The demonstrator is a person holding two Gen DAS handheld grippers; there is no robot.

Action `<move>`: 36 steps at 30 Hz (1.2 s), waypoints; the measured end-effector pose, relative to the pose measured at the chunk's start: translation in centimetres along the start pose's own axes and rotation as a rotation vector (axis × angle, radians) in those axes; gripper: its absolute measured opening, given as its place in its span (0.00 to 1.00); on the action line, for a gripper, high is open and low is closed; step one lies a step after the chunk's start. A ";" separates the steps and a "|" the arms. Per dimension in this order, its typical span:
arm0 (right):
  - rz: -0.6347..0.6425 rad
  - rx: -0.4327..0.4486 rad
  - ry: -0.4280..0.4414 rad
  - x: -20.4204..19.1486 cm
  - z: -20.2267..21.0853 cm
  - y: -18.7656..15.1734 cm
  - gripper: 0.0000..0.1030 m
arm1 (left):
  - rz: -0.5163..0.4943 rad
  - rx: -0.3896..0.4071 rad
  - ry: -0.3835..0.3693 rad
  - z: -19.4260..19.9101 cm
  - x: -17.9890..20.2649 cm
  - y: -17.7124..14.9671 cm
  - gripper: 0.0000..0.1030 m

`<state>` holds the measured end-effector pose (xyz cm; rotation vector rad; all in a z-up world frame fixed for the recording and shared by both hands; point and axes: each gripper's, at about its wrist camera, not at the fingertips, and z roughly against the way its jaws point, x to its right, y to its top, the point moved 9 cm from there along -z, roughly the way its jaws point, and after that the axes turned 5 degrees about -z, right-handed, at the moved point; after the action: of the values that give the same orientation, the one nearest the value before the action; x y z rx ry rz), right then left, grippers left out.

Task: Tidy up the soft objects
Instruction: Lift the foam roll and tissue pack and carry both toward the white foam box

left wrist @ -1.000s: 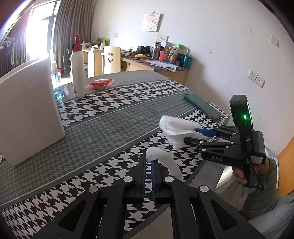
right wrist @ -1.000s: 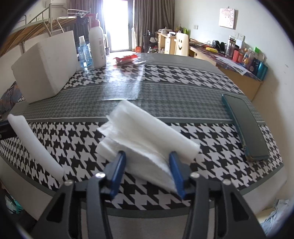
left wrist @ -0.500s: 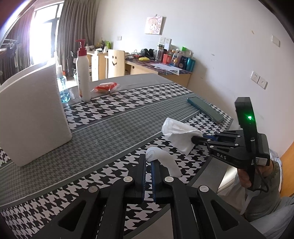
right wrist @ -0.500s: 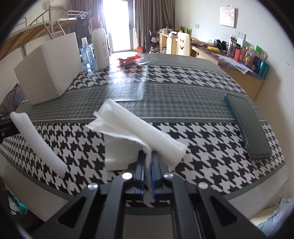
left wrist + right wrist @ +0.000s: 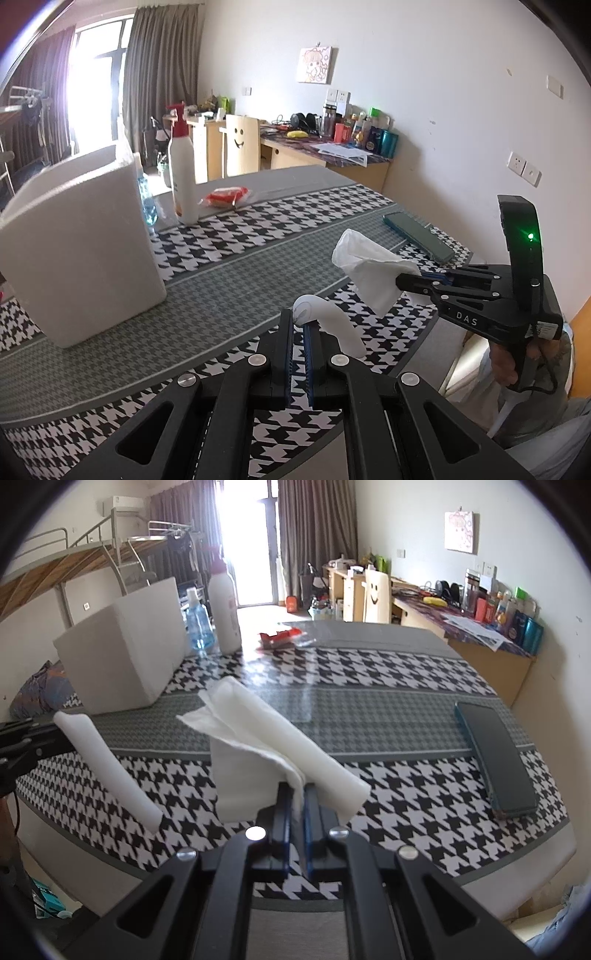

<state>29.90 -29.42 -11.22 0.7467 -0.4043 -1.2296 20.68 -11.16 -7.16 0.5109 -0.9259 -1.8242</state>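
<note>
Right gripper [image 5: 298,794] had snapped shut on the tissue [image 5: 266,746]. A second earlier its jaws were wide apart with the tissue lying flat on the table [image 5: 406,701]; now it hung lifted off the cloth at frame center. Left gripper [image 5: 299,325] hadn't changed, still clamped on the foam roll [image 5: 332,321], low center of its view. White block [image 5: 77,243] stayed at the left, phone [image 5: 495,760] at the right.

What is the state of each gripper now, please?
Left gripper: shut on the white foam tube.
Right gripper: shut on the white tissue, lifted off the table.
</note>
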 end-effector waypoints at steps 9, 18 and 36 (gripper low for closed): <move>-0.020 0.045 0.016 -0.4 1.1 2.1 0.08 | -0.020 0.051 0.054 1.5 -0.6 2.0 0.05; -0.016 0.108 0.061 -2.1 2.5 4.3 0.08 | -0.010 0.106 0.127 3.1 -1.7 4.3 0.05; -0.052 0.231 0.105 -3.8 5.4 9.5 0.08 | 0.008 0.191 0.200 5.3 -3.7 8.4 0.05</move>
<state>31.78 -26.05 -0.32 1.0208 -0.4476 -1.1989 23.48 -7.77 2.47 0.7925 -0.9659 -1.6511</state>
